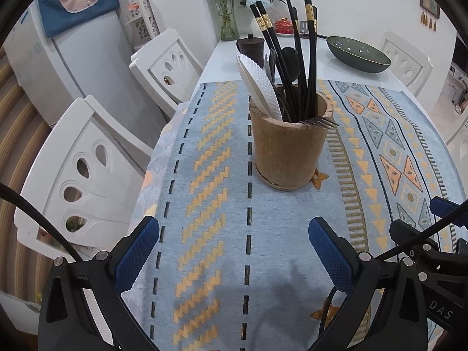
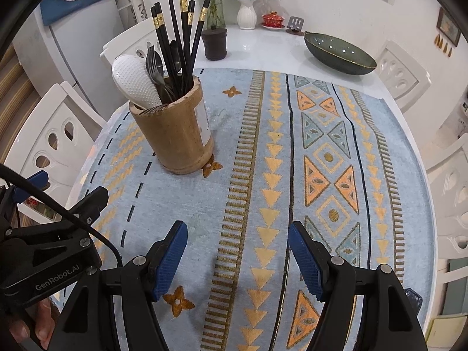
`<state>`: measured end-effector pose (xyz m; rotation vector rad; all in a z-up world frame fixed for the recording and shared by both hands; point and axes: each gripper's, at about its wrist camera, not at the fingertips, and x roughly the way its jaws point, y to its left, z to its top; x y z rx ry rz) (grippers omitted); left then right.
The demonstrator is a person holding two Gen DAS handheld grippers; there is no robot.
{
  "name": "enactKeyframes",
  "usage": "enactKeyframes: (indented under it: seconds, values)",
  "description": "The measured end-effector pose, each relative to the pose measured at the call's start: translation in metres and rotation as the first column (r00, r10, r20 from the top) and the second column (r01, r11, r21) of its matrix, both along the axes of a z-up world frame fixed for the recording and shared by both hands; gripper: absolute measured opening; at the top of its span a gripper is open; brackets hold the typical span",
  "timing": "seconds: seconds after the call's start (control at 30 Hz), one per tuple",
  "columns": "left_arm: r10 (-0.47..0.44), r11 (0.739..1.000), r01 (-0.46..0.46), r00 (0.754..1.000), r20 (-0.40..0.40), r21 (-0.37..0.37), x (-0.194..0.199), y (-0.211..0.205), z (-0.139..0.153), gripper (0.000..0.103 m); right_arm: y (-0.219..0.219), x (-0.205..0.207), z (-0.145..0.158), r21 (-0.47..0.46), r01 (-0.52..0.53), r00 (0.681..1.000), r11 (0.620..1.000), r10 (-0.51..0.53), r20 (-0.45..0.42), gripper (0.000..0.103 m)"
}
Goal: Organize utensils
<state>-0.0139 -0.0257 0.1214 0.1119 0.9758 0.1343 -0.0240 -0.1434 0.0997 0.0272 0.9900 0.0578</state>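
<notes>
A bamboo utensil holder (image 1: pixel 288 143) (image 2: pixel 175 134) stands upright on the patterned blue cloth (image 1: pixel 216 234) (image 2: pixel 263 175). Inside it stand several black chopsticks (image 1: pixel 310 58) (image 2: pixel 182 35), a white dimpled rice paddle (image 1: pixel 260 84) (image 2: pixel 134 84), dark spoons and forks (image 2: pixel 153 67); one fork's tines (image 1: pixel 321 122) hang over the rim. My left gripper (image 1: pixel 234 242) hovers open over the cloth in front of the holder, nothing between its blue pads. My right gripper (image 2: pixel 237 245) is open too, empty, to the holder's right and nearer me. Each gripper shows at the other view's edge.
A dark green bowl (image 1: pixel 358 54) (image 2: pixel 339 54) sits far back on the white table, beside a dark lidded cup (image 2: pixel 214 43), a white flower vase (image 2: pixel 247 14) and a red lidded dish (image 2: pixel 273 19). White chairs (image 1: pixel 79 175) (image 2: pixel 450 204) ring the table. A hand (image 2: pixel 32 327) holds the left gripper's handle.
</notes>
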Motion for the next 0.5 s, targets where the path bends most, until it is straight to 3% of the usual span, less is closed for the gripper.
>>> enactKeyframes:
  seconds: [0.5]
  values:
    - [0.019,1.000,-0.019,1.000,0.011,-0.003,0.0048,0.0044,-0.0104,0.103,0.0023,0.0087,-0.0055,-0.015,-0.011,1.000,1.000,0.011,-0.006,0.069]
